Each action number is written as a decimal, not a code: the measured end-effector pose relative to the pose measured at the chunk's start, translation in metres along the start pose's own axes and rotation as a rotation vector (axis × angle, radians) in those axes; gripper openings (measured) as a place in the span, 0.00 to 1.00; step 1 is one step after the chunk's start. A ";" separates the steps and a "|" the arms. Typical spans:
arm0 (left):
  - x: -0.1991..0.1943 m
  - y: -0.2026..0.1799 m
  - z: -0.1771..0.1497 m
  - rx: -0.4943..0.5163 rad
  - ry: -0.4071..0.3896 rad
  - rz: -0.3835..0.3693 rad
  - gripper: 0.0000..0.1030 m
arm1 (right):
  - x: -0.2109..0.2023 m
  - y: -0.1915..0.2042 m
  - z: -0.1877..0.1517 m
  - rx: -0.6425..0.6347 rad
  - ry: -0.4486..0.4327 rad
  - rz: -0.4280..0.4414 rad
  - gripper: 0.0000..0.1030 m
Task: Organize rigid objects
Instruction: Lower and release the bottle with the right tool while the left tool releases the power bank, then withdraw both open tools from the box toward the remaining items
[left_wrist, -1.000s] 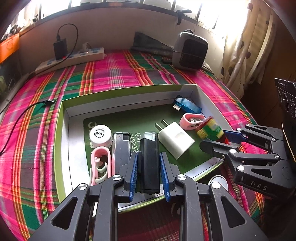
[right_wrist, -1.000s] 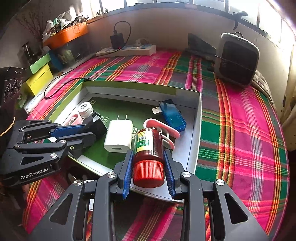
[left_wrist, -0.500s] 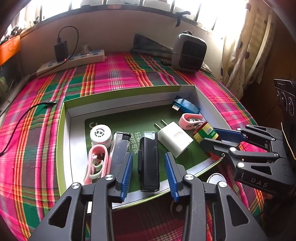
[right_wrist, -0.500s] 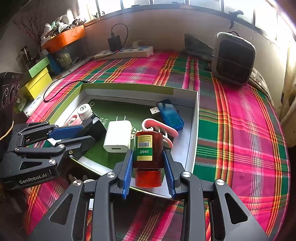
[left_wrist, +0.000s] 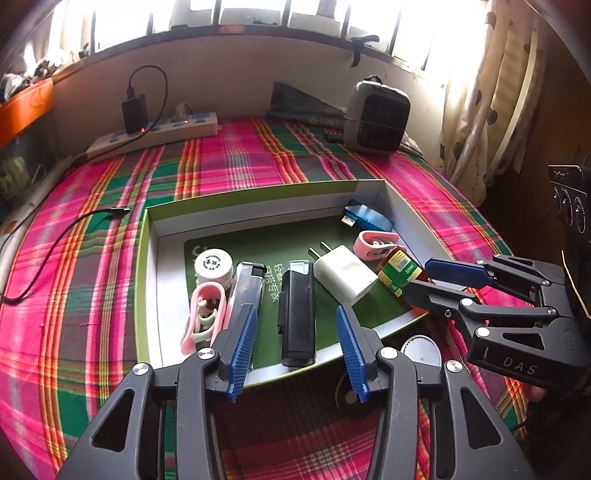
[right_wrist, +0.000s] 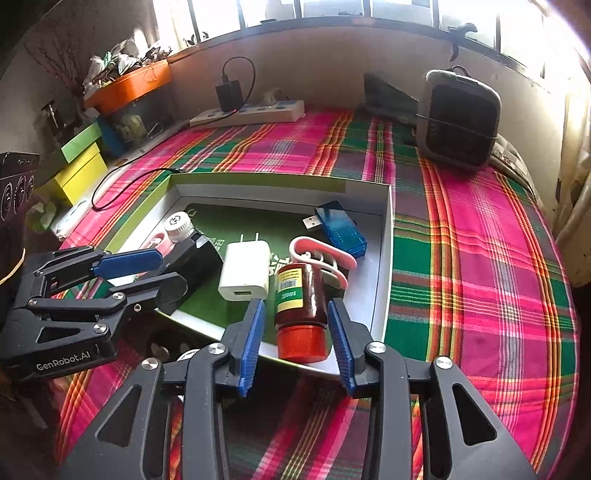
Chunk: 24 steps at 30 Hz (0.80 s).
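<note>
A green-rimmed tray on the plaid cloth holds several items. My left gripper is open at the tray's near edge, with a black rectangular device lying free between its fingers. My right gripper is open, with a brown bottle with a red cap lying on its side between its fingers at the tray's near rim. Also in the tray are a white charger, a blue USB stick, pink clips, a white-capped bottle and a silver device.
A power strip with a black adapter and a grey heater stand at the back. A black cable lies left of the tray. A white round lid lies in front of the tray. Coloured boxes stand at the left.
Both grippers opened and drew back. The left one let go of the black device and the right one let go of the brown bottle; both now lie in the tray.
</note>
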<state>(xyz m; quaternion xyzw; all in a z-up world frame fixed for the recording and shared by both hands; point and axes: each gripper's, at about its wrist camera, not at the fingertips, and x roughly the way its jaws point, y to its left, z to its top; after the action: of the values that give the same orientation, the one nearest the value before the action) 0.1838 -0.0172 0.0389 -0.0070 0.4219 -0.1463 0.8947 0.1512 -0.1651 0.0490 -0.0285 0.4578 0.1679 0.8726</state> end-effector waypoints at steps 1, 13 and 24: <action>-0.002 -0.001 -0.001 -0.001 -0.005 -0.001 0.43 | -0.001 0.001 0.000 0.002 -0.003 0.001 0.38; -0.027 -0.005 -0.014 -0.012 -0.049 0.014 0.44 | -0.021 0.007 -0.009 0.033 -0.049 -0.004 0.40; -0.047 -0.002 -0.028 -0.034 -0.076 0.017 0.45 | -0.042 0.016 -0.024 0.059 -0.094 -0.003 0.40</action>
<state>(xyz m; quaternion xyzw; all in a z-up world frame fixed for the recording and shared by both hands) 0.1342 -0.0033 0.0566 -0.0241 0.3902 -0.1313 0.9110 0.1053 -0.1665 0.0710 0.0046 0.4209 0.1541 0.8939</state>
